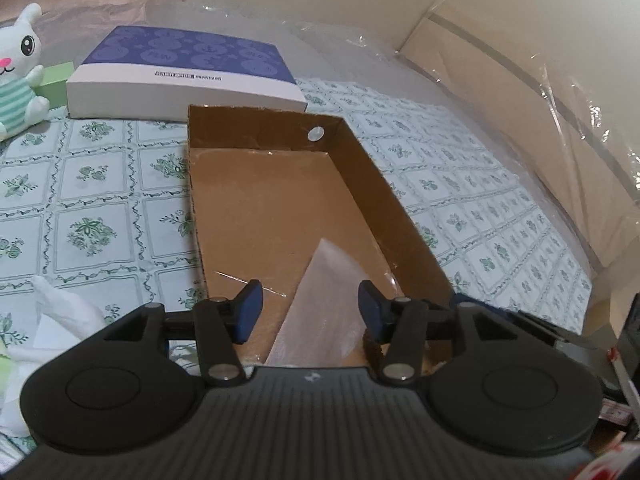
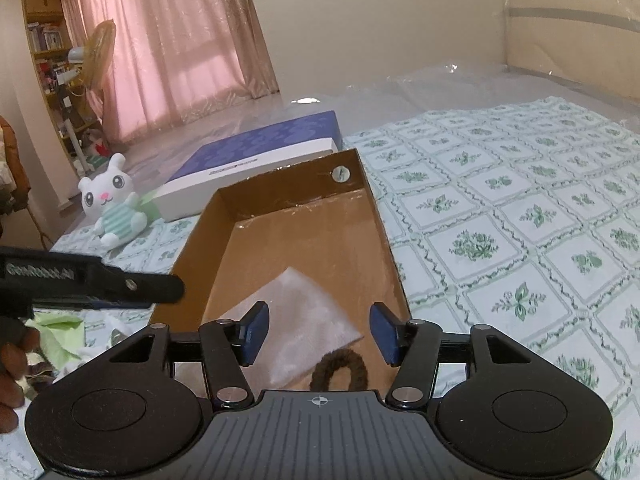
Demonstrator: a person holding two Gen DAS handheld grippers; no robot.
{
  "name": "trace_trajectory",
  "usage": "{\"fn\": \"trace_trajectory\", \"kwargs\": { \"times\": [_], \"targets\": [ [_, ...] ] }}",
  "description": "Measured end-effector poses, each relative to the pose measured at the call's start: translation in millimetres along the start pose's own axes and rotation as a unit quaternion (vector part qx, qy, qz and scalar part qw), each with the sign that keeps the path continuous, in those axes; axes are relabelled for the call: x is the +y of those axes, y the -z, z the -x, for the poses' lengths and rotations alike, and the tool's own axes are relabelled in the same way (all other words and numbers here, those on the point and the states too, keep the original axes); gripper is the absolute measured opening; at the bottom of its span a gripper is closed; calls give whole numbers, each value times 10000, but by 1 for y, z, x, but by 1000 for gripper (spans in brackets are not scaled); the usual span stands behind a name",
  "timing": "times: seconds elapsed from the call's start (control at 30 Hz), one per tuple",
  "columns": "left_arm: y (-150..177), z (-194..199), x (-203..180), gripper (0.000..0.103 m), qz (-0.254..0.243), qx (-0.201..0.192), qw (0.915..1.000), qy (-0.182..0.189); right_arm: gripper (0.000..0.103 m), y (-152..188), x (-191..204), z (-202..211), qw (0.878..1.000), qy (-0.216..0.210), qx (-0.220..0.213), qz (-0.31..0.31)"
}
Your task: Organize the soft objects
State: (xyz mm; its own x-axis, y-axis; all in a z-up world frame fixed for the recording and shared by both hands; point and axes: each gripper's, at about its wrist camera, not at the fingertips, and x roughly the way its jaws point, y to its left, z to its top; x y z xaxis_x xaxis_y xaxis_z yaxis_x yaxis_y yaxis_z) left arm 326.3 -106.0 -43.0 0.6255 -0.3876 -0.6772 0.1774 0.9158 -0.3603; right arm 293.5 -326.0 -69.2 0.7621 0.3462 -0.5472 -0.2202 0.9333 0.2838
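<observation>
So there's an open cardboard box (image 2: 304,236) sitting on a bed with a green floral quilt (image 2: 500,216), and both grippers are parked over its near end. The left gripper (image 1: 310,304) has its blue pads spread apart with nothing pinched; a white folded cloth (image 1: 320,300) shows in the gap between them, but it's lying flat on the box floor, not touching either pad. Same story on the right gripper (image 2: 318,330): fingers released, wide gap, not grasping anything. From the right wrist view the white folded cloth (image 2: 304,320) lies in the box's near part, and just beside it, closer to the camera, there's a dark brown fuzzy hair tie (image 2: 340,368), also on the box floor, partly hidden by the gripper body. Behind the box there's a flat blue-and-white box (image 1: 184,72) with a round pattern on the lid, and off to the left a white plush bunny (image 2: 114,204) in a green striped outfit is sitting upright on the quilt. In the right wrist view the other gripper's black body pokes in from the left edge, with a bit of the person's hand (image 2: 12,364) showing below it, over some pale green and white fabric (image 2: 60,332) on the bed that's hard to make out.
</observation>
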Motion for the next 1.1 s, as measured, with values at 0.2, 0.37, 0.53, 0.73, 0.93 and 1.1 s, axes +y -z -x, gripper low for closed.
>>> {"fn": "trace_trajectory", "kwargs": {
  "times": [0.2, 0.37, 0.53, 0.73, 0.93, 1.1],
  "targets": [
    [3, 37, 10, 48, -29, -234, 9997, -7, 56, 8, 6, 18, 9999, -113, -47, -42],
    [17, 60, 25, 48, 85, -281, 9995, -77, 56, 15, 12, 28, 9998, -141, -83, -57],
    [40, 55, 37, 47, 359, -10, 9994, 35, 56, 21, 11, 29, 9999, -117, -32, -115],
    [48, 25, 58, 46, 1027, 180, 9943, 212, 56, 23, 6, 26, 9998, -23, -17, -191],
    [38, 11, 66, 38, 1221, -128, 9924, 105, 56, 22, 1, 25, 9998, 48, -50, -209],
    [26, 4, 45, 9, 442, -321, 9983, -214, 56, 20, -3, 23, 9996, 100, -102, -260]
  ]
}}
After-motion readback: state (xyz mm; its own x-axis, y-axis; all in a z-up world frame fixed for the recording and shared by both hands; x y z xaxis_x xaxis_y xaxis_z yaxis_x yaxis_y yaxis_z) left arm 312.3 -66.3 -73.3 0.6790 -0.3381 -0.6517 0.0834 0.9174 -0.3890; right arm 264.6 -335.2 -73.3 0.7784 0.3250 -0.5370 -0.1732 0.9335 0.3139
